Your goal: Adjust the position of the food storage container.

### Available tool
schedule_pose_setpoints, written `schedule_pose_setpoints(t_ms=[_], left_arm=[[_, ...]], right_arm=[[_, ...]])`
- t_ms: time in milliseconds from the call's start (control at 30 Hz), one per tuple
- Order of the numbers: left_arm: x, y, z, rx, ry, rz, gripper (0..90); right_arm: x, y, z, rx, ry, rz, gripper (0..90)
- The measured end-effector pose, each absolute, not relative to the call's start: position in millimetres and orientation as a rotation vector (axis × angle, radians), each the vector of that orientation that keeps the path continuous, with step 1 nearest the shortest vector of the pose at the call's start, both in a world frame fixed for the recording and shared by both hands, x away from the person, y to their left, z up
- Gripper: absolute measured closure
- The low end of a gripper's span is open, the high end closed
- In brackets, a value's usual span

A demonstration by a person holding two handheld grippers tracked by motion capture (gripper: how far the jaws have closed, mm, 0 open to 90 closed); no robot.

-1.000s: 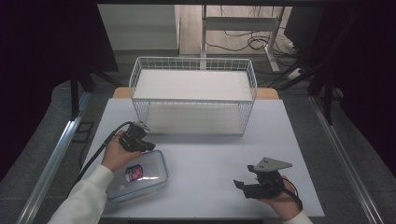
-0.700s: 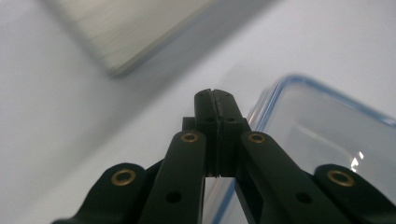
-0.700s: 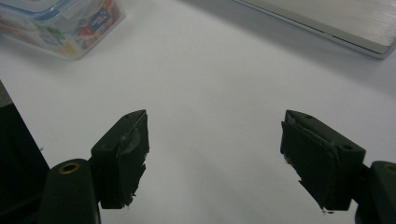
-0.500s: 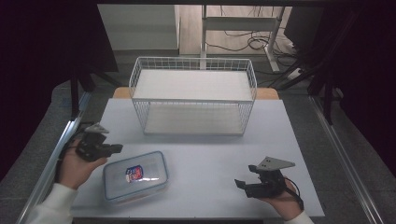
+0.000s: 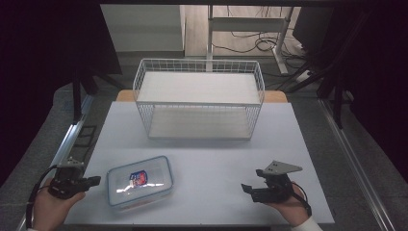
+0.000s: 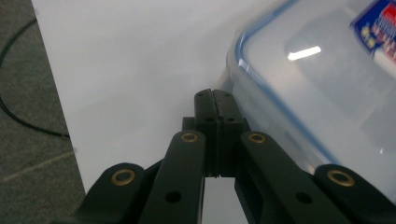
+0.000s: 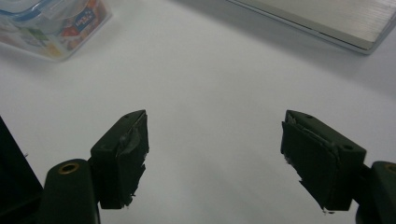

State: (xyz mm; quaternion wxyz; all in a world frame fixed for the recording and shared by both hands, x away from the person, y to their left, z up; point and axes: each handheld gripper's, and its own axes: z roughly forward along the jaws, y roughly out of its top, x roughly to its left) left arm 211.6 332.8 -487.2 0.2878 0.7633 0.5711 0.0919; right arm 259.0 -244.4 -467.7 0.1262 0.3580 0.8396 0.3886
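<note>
1. My left gripper (image 5: pixel 89 181) has drawn back from above the lidded plastic container (image 5: pixel 139 180) to the table's (image 5: pixel 207 159) near left edge; jaws pressed together, holding nothing.
2. The container lies flat on the table, near left, just beside those jaw tips and apart from them.
3. My right gripper (image 5: pixel 248 188) has not shifted; jaws spread wide, empty, over bare table.
4. The wire basket (image 5: pixel 199 103) stands at the far side, well apart from both grippers; nothing lies between.

Clear box (image 5: pixel 139 181) with blue rim and red-blue label, white wire basket (image 5: pixel 199 105), white table (image 5: pixel 211 159), black grippers (image 5: pixel 96 180) (image 5: pixel 248 188) with brass rivets.
</note>
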Motion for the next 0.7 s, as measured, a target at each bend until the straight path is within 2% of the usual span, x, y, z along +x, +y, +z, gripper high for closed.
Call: schedule_pose_setpoints(t_ms=[300,533,700], left_arm=[[213,319,-504,2.034,1.540,0.178,89.9],[217,318,-505,1.998,1.551,0.150,89.9],[229,302,-504,2.011,1.519,0.128,89.8]], right_arm=[[259,-244,-468,1.060,2.426,1.123,23.8],[260,-247,-468,1.077,2.417,1.118,23.9],[260,-246,-468,1.081,2.412,1.120,24.0]])
